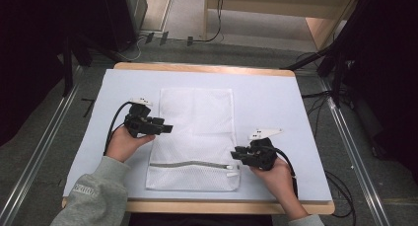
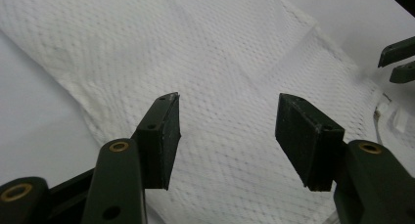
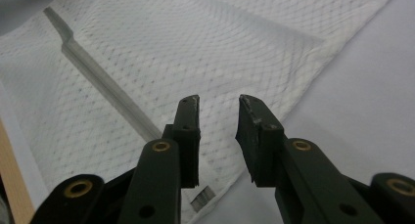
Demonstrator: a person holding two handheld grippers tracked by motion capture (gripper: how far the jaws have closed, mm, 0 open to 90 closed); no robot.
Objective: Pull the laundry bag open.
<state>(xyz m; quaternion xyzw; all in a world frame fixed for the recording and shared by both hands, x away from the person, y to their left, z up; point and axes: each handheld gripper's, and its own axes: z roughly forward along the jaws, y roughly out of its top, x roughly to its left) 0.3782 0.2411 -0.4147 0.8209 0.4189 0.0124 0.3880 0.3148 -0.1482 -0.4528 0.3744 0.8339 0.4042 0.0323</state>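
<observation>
A white mesh laundry bag (image 1: 194, 132) lies flat on the pale table (image 1: 276, 102), its grey zipper (image 1: 190, 164) running across near the front edge. My left gripper (image 1: 167, 129) hovers at the bag's left edge, jaws wide open over the mesh (image 2: 220, 53) with nothing between them (image 2: 227, 106). My right gripper (image 1: 235, 153) is at the bag's right edge, beside the zipper's end. Its jaws (image 3: 219, 106) stand a small gap apart above the mesh (image 3: 195, 53) and the zipper (image 3: 103, 84), holding nothing. The right gripper's jaw tips (image 2: 399, 62) appear in the left gripper view.
The table has a wooden rim (image 1: 207, 68) at the back and front. Floor rails (image 1: 49, 132) run along both sides. Cables (image 1: 340, 186) trail on the floor at right, and dark stands (image 1: 340, 53) rise at the back corners.
</observation>
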